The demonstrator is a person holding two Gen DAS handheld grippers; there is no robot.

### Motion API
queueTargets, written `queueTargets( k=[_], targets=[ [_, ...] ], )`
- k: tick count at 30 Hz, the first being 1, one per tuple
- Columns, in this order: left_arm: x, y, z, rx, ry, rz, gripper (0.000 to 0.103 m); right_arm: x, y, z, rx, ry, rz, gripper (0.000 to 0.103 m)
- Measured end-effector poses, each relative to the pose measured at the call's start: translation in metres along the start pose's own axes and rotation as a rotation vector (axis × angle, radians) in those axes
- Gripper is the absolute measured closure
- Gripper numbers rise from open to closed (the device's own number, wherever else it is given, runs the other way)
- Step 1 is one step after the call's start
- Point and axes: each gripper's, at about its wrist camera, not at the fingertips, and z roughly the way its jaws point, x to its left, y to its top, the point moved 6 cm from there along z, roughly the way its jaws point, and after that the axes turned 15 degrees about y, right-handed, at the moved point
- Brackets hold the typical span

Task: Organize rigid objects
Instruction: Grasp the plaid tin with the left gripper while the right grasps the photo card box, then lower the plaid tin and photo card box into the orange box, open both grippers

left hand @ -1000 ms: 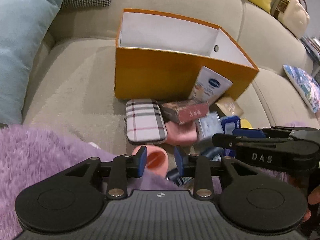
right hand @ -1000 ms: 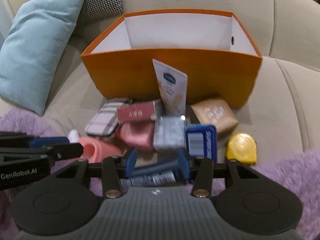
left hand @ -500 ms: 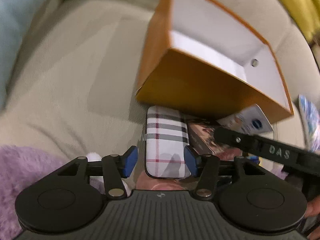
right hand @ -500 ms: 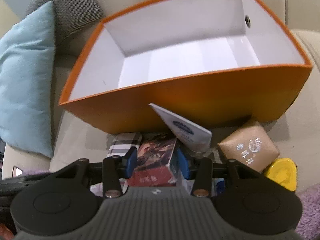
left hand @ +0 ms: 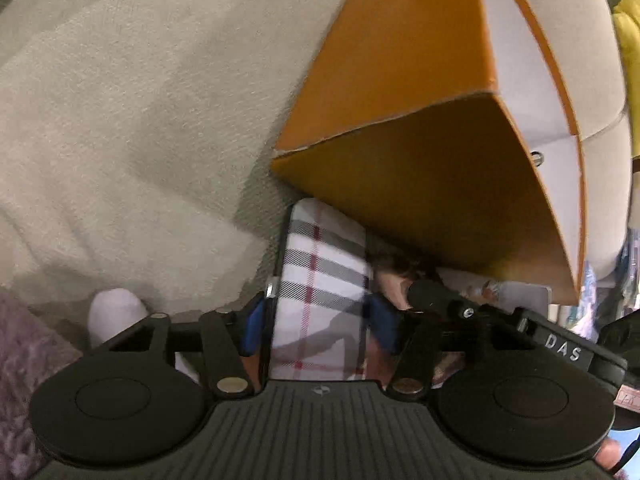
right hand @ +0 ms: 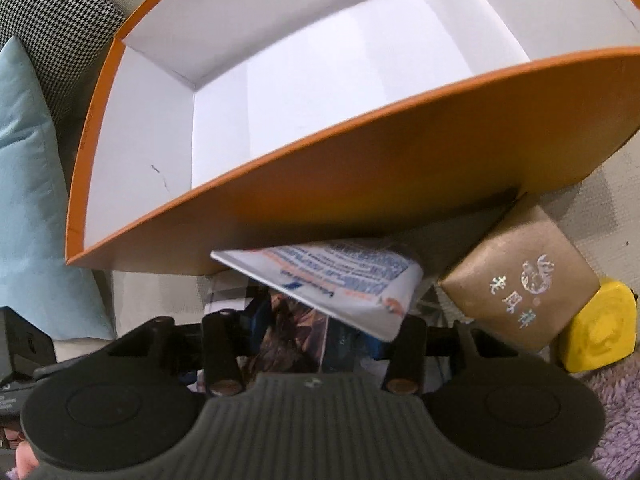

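A plaid case (left hand: 320, 280) lies on the sofa against the front of the orange box (left hand: 400, 80). My left gripper (left hand: 318, 330) points down over its near end. The blue pads sit close beside both long edges, and no squeeze on the case is visible. In the right wrist view, my right gripper (right hand: 316, 336) is closing around a dark picture-printed box (right hand: 292, 332). A white tube (right hand: 340, 280) lies across that box and hides the right fingertip. The orange box (right hand: 360, 184) stands just beyond, its white inside bare.
A brown packet (right hand: 520, 276) and a yellow object (right hand: 596, 328) lie to the right. A blue cushion (right hand: 32, 200) and a houndstooth cushion (right hand: 52, 12) are on the left. Purple fleece (right hand: 616, 420) edges the near side. A white rounded object (left hand: 114, 312) sits beside the left finger.
Both grippers came down, rolled and moved closer to the pile by the orange box. The left jaws widened and now straddle the plaid case. The right jaws narrowed around the picture box.
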Motion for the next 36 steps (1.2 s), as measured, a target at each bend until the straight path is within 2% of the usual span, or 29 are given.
queueTargets(
  k=[3, 9, 12, 20, 21, 26, 29, 33, 36],
  targets=[
    [-0.007, -0.005, -0.006, -0.05, 0.045, 0.043, 0.045, 0.009, -0.001, -0.006, -0.007, 0.014, -0.027, 0.07],
    [-0.028, -0.025, -0.038, -0.186, 0.092, 0.159, 0.075, 0.031, -0.006, -0.016, -0.015, 0.022, -0.151, 0.076],
    [-0.034, -0.035, -0.051, -0.24, 0.092, 0.181, 0.082, 0.039, -0.01, -0.021, -0.029, 0.016, -0.199, 0.077],
    [-0.029, -0.055, -0.085, -0.373, 0.067, 0.173, 0.084, 0.059, -0.023, -0.049, -0.119, 0.018, -0.295, 0.08],
    [-0.023, -0.056, -0.095, -0.39, 0.057, 0.178, 0.084, 0.063, -0.024, -0.053, -0.128, 0.02, -0.31, 0.08],
    [-0.038, -0.062, -0.146, -0.5, 0.004, 0.197, 0.084, 0.079, -0.032, -0.092, -0.193, 0.05, -0.383, 0.08],
    [-0.043, -0.05, -0.181, -0.561, -0.047, 0.207, 0.084, 0.099, -0.025, -0.111, -0.237, 0.078, -0.44, 0.08],
    [-0.068, -0.021, -0.209, -0.622, -0.09, 0.249, 0.084, 0.123, 0.002, -0.13, -0.283, 0.12, -0.469, 0.08],
    [-0.084, 0.013, -0.213, -0.611, -0.112, 0.266, 0.084, 0.129, 0.036, -0.132, -0.318, 0.129, -0.462, 0.08]
  ],
)
